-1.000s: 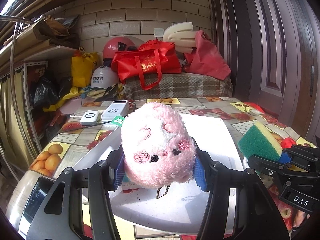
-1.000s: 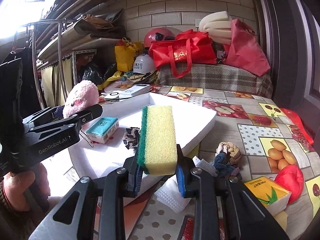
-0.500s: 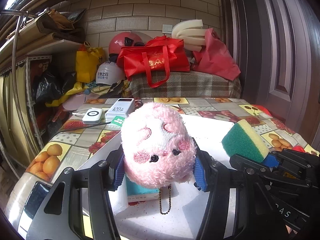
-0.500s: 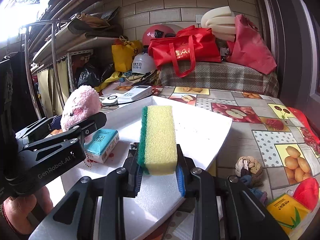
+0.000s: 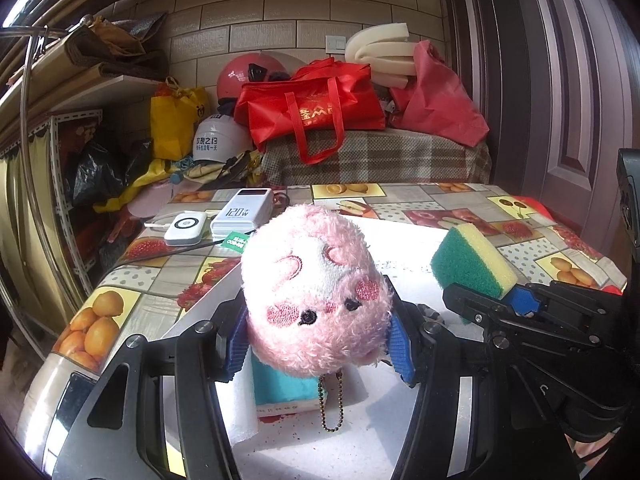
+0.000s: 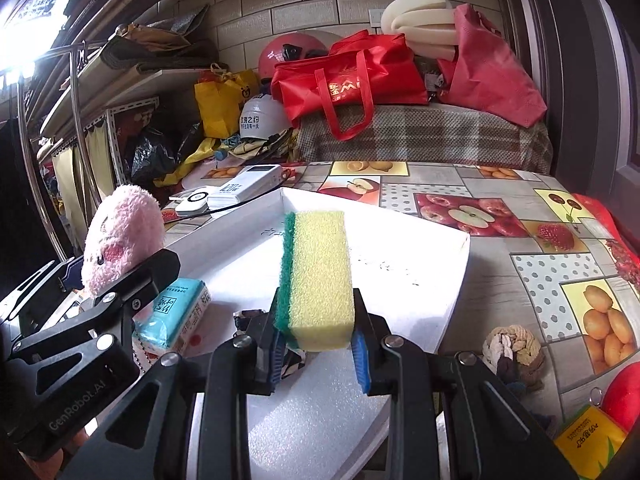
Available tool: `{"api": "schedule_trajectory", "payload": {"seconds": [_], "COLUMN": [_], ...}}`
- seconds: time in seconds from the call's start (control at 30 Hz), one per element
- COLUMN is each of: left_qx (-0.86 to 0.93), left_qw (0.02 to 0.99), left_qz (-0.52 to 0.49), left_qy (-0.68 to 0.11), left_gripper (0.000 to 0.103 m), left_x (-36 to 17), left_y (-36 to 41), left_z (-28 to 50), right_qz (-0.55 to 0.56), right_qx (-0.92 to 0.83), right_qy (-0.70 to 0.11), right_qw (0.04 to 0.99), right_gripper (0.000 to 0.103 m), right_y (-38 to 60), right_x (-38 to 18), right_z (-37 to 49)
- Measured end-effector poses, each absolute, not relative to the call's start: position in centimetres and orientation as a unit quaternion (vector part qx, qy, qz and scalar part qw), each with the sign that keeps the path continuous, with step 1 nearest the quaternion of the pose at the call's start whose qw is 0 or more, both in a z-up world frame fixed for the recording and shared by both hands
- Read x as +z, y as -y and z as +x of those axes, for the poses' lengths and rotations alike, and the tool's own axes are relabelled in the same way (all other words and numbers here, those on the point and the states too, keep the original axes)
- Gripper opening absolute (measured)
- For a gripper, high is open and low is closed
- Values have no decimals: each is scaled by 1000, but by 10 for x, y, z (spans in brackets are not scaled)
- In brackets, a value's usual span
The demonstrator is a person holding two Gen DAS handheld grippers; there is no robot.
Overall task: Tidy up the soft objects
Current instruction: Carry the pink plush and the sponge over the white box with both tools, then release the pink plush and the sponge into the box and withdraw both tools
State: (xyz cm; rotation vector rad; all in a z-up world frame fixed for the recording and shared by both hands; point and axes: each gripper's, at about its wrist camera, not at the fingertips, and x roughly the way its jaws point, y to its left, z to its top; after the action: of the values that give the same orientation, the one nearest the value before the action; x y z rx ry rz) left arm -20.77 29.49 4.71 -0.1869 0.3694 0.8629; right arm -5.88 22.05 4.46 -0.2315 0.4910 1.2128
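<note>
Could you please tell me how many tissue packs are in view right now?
2. A teal tissue pack lies in the white foam tray, below the pink plush. A yellow tissue pack lies on the table at the lower right. Others may be hidden.

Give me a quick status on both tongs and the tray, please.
Left tongs shut on pink plush toy. Right tongs shut on sponge. Both over white tray; tissue pack lies in it.
</note>
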Motion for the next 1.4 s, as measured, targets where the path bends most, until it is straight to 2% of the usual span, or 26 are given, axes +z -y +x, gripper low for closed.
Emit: {"api": "schedule_trajectory", "payload": {"seconds": [0.3,0.4,0.5,0.63,1.4], "left_qx": [407,428,458,464,475], "left_qw": [882,874,863,860,854], "left_qz": [-119,-111,-111,-127,-143], "left_qy": [-207,-203,-183,-172,-160], "left_gripper": [57,64,81,82,82], "left_x": [42,43,46,46,47], "left_y": [-308,-305,-304,-309,-313], "left_z": [-202,-206,-215,-223,-227], "right_qz": [-111,-121,-126,-100,-112], "right_qx": [561,564,549,528,532], "right_qy": [-231,-232,-229,-252,-209], "right_qw": [787,784,794,805,813], "right_gripper": [29,29,44,81,86], "right_y": [-222,-226,-227,-223,-218], "right_x": [44,43,43,40,46], "right_z": [-58,-59,-59,-44,-61]}}
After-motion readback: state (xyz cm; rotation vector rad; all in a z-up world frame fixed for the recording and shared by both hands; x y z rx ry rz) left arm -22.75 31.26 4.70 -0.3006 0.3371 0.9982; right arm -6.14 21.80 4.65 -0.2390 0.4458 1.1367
